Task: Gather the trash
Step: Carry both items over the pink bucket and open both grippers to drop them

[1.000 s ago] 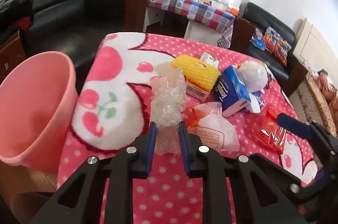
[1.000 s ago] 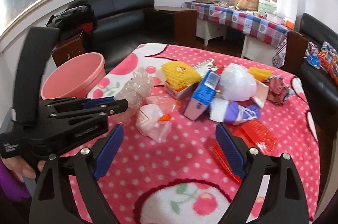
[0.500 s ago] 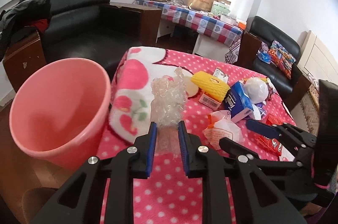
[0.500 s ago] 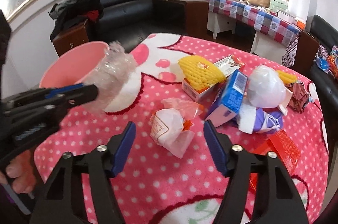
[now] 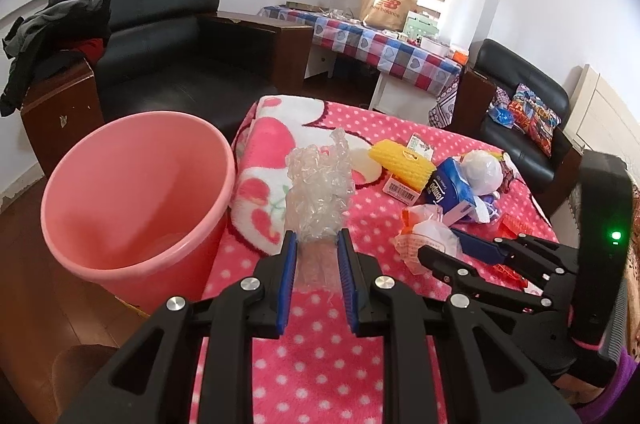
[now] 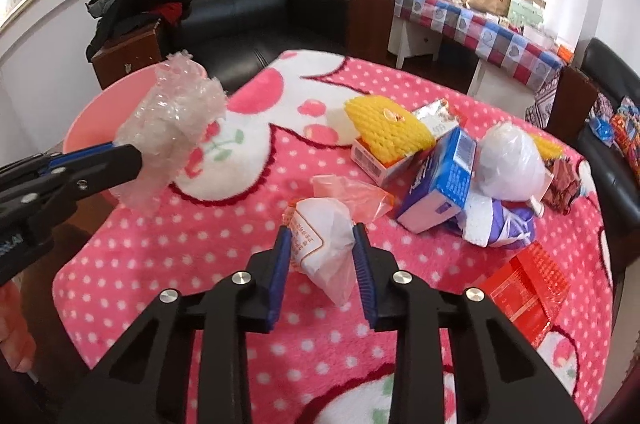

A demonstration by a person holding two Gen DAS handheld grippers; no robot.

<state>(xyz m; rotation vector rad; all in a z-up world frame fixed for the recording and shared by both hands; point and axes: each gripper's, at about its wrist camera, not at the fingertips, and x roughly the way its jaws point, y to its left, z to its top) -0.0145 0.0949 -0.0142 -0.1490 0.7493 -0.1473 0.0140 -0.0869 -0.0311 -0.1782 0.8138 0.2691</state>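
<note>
My left gripper (image 5: 317,244) is shut on a crumpled piece of clear bubble wrap (image 5: 318,190) and holds it in the air over the table's left edge, beside the pink bucket (image 5: 132,200). The bubble wrap (image 6: 172,128) and the bucket (image 6: 104,108) also show in the right wrist view. My right gripper (image 6: 322,238) has closed on a white plastic bag with orange print (image 6: 326,244) that lies on the pink dotted blanket (image 6: 192,244). The same bag (image 5: 430,236) shows in the left wrist view.
More trash lies on the blanket: a yellow foam net on a small box (image 6: 390,134), a blue tissue pack (image 6: 444,180), a white bag (image 6: 510,160), a red wrapper (image 6: 532,288). A black sofa (image 5: 160,36) and a checked side table (image 5: 380,48) stand behind.
My left gripper has lifted the bubble wrap and carried it left toward the bucket. My right gripper has moved forward and closed from wide open onto the white bag.
</note>
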